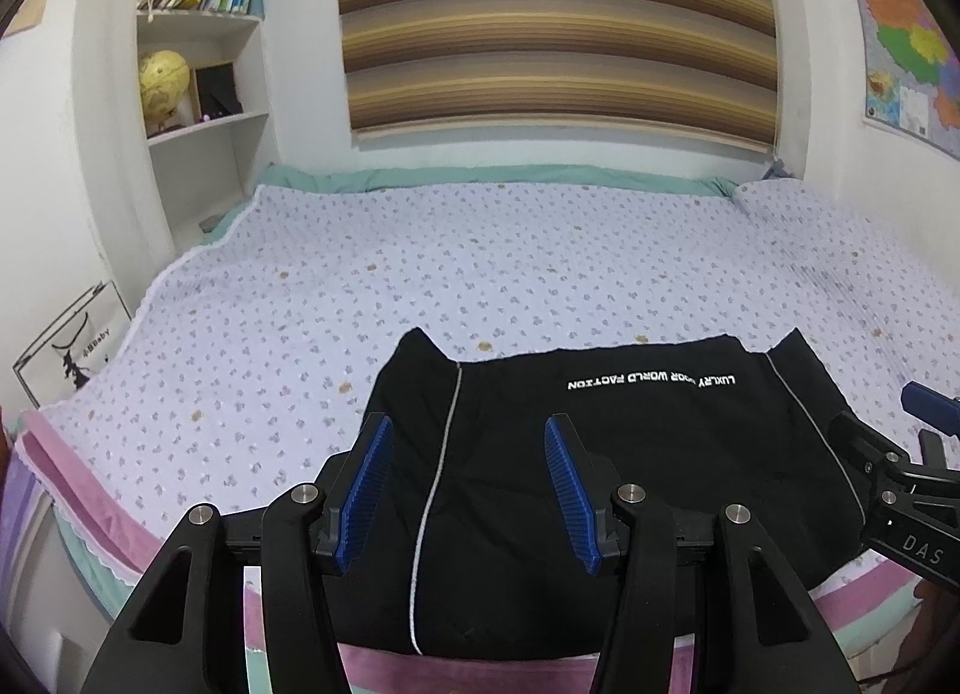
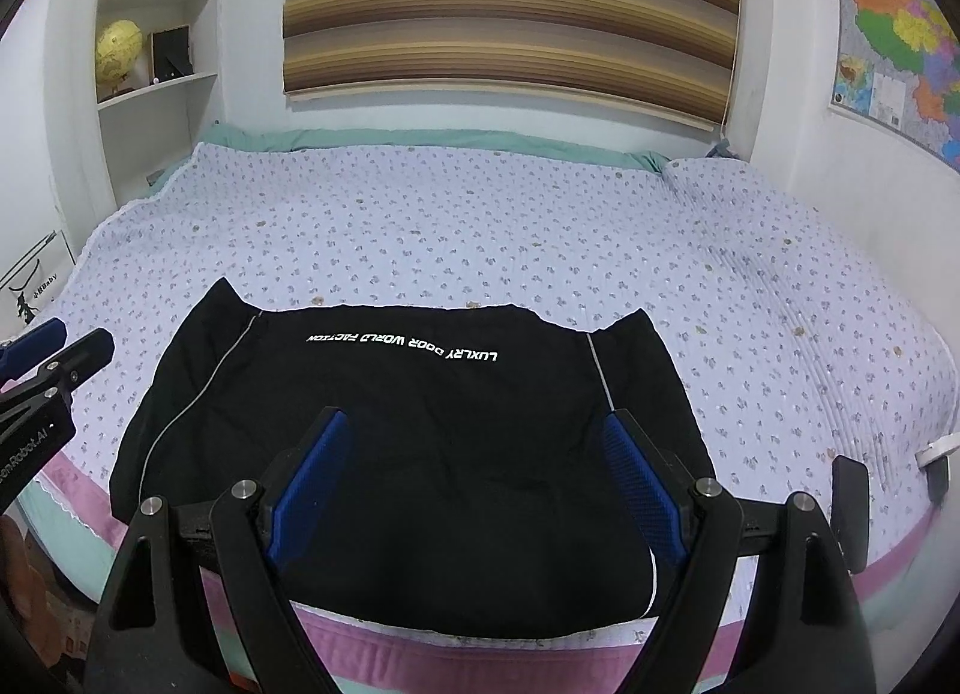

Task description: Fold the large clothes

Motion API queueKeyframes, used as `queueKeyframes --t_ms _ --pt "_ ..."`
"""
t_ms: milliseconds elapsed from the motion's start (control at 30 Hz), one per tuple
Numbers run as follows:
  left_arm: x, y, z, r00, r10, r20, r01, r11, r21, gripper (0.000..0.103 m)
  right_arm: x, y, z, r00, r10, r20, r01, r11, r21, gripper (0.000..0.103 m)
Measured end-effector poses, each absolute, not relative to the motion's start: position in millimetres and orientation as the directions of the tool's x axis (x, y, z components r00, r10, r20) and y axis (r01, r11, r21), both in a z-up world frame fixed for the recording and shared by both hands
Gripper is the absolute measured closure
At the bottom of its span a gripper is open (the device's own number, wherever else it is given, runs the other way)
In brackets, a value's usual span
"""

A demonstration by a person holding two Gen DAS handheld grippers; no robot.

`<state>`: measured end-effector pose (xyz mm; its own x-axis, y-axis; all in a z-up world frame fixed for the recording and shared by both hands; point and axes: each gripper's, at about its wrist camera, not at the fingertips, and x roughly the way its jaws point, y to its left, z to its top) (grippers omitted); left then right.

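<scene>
A black garment (image 1: 630, 454) with white piping and upside-down white lettering lies folded flat at the near edge of the bed; it also shows in the right wrist view (image 2: 420, 442). My left gripper (image 1: 468, 430) is open and empty, hovering over the garment's left part. My right gripper (image 2: 477, 424) is open and empty over the garment's right part. The right gripper shows at the right edge of the left wrist view (image 1: 924, 412), and the left gripper at the left edge of the right wrist view (image 2: 60, 346).
The bed (image 1: 480, 250) has a pale floral cover with a pink and green edge. A bookshelf (image 1: 204, 63) with a globe stands at the back left. A striped blind (image 1: 552, 21) and a wall map (image 1: 906, 45) are behind.
</scene>
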<state>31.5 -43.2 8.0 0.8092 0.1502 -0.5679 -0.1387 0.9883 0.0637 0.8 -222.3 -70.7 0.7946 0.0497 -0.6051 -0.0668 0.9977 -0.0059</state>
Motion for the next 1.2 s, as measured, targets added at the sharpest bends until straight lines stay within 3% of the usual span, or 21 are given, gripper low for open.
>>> queueKeyframes --t_ms 1200 --pt "39 -47 -8 0.782 0.140 -0.607 -0.124 0.990 0.069 0.049 12 -224 -93 0.753 0.050 -0.656 -0.053 0.998 0.015 0.014"
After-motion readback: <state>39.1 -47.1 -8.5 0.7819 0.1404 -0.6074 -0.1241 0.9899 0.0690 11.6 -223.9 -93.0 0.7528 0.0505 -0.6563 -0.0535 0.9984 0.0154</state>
